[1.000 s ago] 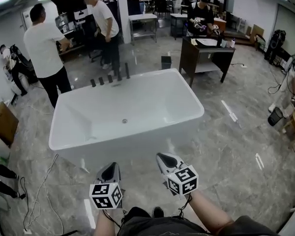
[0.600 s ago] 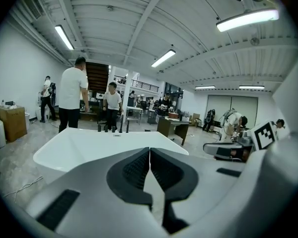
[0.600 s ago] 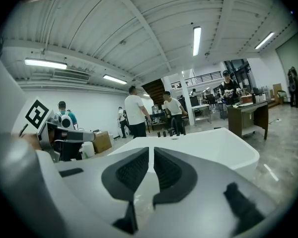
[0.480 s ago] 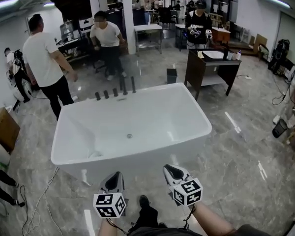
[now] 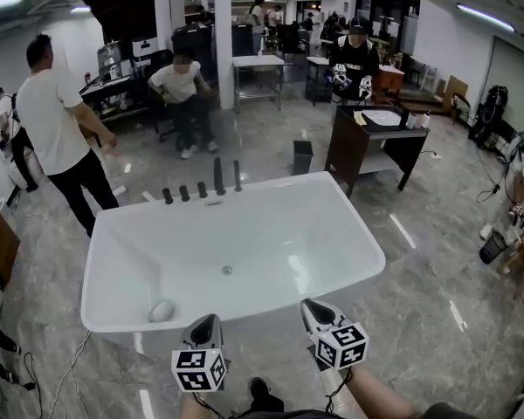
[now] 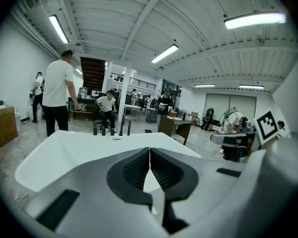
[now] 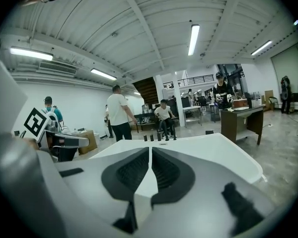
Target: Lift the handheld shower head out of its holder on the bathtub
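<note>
Shower head (image 5: 218,176): far rim of the bathtub (image 5: 367,260), among black taps (image 5: 184,194).
Left gripper (image 5: 205,321), right gripper (image 5: 313,306): both closed, empty.
Risk: closed jaws would just knock it, I reckon.

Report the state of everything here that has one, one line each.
Left tongs, shut, empty.
Right tongs, shut, empty.
Bathtub, no water visible.
Dark fittings on its far rim, upright, untouched.

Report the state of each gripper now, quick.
Left gripper: closed, nothing between its jaws.
Right gripper: closed, nothing between its jaws.
</note>
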### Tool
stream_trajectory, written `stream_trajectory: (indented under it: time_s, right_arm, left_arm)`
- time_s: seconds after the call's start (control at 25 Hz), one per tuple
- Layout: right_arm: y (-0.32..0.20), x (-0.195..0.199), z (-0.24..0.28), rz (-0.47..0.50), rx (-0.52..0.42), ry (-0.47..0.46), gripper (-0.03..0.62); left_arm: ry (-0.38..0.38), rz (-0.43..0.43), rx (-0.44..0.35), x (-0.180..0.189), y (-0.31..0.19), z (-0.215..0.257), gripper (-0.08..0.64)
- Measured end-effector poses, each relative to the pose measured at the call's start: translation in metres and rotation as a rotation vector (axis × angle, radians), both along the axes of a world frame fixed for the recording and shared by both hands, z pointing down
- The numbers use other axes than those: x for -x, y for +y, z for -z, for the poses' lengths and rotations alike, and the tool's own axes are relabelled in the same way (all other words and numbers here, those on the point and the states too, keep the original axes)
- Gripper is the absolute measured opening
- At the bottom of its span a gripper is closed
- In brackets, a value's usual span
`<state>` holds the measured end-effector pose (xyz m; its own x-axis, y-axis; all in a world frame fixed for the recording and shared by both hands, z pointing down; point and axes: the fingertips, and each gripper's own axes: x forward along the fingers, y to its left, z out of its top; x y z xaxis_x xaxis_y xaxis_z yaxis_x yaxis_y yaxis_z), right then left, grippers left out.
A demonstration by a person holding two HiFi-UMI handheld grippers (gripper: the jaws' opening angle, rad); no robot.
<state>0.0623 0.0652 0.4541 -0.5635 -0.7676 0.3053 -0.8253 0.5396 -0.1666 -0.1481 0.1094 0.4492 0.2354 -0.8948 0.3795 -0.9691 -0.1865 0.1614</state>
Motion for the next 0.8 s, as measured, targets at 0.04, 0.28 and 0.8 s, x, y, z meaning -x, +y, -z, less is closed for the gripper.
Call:
stream_trajectory:
  time_s: [0.04, 0.28, 0.8]
  right_arm:
    - [-0.012, 0.005, 0.003, -0.006, -0.001, 0.004, 0.028]
    - [-0.067, 0.022, 0.01, -0.094, -0.006, 0.003, 0.029]
    - [-0.128, 0.073, 0.004, -0.083, -0.013, 0.001, 0.029]
  left_arm:
    - [0.001, -0.002, 0.0, 0.006, -0.01, 0.002, 0.015]
    - [0.023, -0.016, -0.003, 0.041, -0.058, 0.003, 0.015]
    - [0.017, -0.013, -0.027, 0.088, -0.099, 0.004, 0.015]
